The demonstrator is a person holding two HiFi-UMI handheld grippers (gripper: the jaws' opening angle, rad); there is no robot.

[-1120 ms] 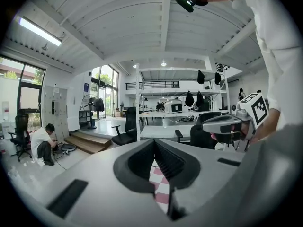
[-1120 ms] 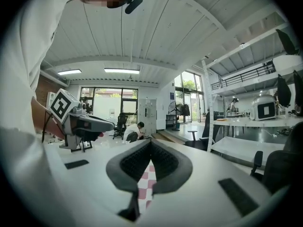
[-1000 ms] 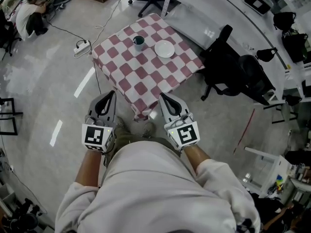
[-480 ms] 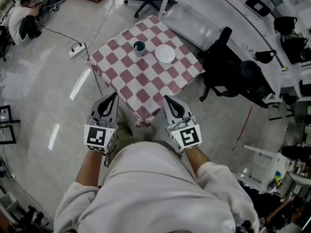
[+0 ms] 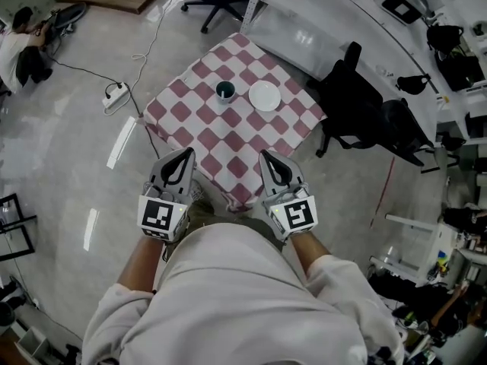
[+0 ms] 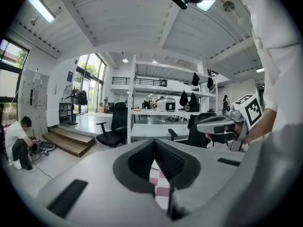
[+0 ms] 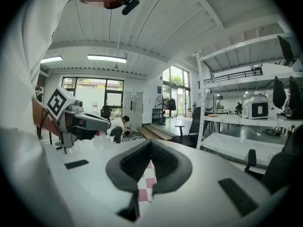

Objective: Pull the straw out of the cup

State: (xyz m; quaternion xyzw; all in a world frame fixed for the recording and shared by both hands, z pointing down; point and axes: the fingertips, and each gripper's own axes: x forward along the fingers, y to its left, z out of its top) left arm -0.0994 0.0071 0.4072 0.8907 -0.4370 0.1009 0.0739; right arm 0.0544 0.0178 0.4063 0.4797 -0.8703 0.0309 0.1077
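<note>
A small dark green cup (image 5: 225,91) stands on the far part of a table with a red-and-white checked cloth (image 5: 221,131). I cannot make out a straw in it at this distance. My left gripper (image 5: 185,155) and right gripper (image 5: 267,157) are held side by side in front of the person's body, at the table's near edge, well short of the cup. Both point at the table. The left gripper's (image 6: 154,141) jaws meet at the tips with nothing between them, and so do those of the right gripper (image 7: 150,143). A strip of the cloth (image 6: 160,187) shows below the jaws.
A white plate (image 5: 265,96) lies just right of the cup. Black office chairs (image 5: 367,106) stand right of the table, beside a long white desk (image 5: 327,21). A power strip with cable (image 5: 116,93) lies on the floor at left, and a person (image 5: 17,46) sits far left.
The person has stepped toward the table. Both grippers have moved forward and are now at its near edge. The cup and plate look nearer. Both grippers have stayed shut.
</note>
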